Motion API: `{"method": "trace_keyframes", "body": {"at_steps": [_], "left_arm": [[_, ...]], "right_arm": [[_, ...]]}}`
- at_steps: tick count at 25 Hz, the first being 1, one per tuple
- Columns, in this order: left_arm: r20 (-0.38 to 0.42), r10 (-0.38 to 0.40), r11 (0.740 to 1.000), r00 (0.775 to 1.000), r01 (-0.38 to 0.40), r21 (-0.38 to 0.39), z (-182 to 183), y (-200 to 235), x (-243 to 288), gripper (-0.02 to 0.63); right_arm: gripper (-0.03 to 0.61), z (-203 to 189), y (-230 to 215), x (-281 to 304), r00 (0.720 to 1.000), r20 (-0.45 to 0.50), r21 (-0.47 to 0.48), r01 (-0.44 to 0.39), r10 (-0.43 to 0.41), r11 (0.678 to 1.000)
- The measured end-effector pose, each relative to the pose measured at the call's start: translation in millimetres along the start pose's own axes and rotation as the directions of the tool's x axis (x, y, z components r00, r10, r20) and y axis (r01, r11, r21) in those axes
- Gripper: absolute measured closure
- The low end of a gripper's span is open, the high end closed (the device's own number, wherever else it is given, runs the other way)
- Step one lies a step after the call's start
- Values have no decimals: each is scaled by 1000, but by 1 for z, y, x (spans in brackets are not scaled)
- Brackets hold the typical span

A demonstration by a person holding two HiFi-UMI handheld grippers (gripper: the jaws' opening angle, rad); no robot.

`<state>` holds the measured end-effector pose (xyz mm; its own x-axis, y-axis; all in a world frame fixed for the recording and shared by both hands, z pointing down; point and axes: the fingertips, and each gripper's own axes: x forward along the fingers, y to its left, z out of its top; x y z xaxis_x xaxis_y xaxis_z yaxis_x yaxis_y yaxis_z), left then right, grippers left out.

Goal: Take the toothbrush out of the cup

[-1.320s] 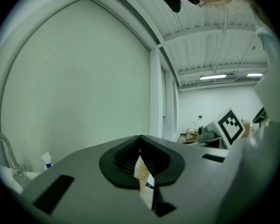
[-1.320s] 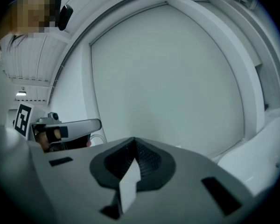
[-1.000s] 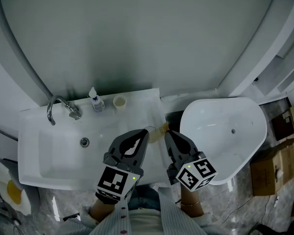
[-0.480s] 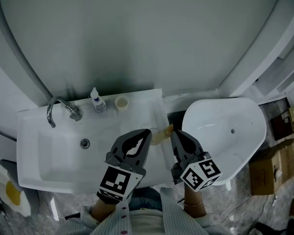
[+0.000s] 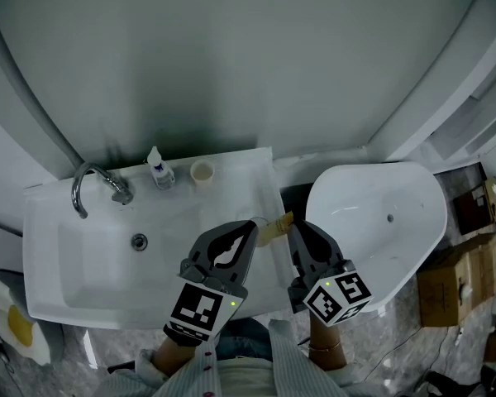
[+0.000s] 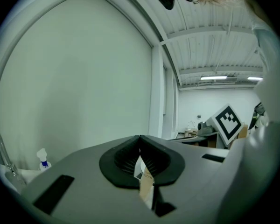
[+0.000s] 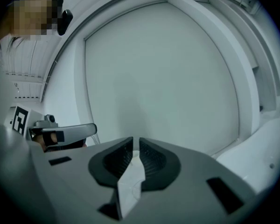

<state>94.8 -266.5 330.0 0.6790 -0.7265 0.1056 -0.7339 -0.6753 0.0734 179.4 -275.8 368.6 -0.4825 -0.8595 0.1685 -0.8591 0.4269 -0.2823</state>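
A small cream cup (image 5: 201, 171) stands at the back of the white basin (image 5: 83, 259); I see no toothbrush in it. In front of the basin, both grippers meet tip to tip over a tan packet (image 5: 273, 227). My left gripper (image 5: 250, 223) is shut on its tan printed end (image 6: 146, 183). My right gripper (image 5: 294, 227) has a white wrapper strip (image 7: 130, 181) between its pads (image 7: 154, 158). Its jaws are opening, with only a thin gap at the tips (image 7: 136, 141). The left tips (image 6: 140, 139) meet above the packet.
A chrome tap (image 5: 91, 184) and a small pump bottle (image 5: 159, 169) stand at the basin's back edge. A white toilet bowl (image 5: 380, 222) is close on the right, with cardboard boxes (image 5: 455, 279) on the floor beyond it. A curved pale wall rises behind.
Hardly anything: the head view has drifted a little, and both grippers stay tip to tip with the packet between them.
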Motion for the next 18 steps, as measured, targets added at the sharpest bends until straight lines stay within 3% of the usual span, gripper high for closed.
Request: {"method": "trace_keyframes", "body": {"at_steps": [3,8,18], "left_arm": [[-12,-2,1000,1000,2,-8,-6,1,2,597],[-27,-4,1000,1000,3,-29,-14,4,5,597],[-68,-11,1000,998,9,-25,-37,12,18,597]], "right_arm": [[486,-6,-2,3,1000,-12,-2,8,-8,1000],[438,-15,-9,4,998,-31,-9,45,-45,999],[402,-44,-30,9,991,-99,31,96,-93,995]]}}
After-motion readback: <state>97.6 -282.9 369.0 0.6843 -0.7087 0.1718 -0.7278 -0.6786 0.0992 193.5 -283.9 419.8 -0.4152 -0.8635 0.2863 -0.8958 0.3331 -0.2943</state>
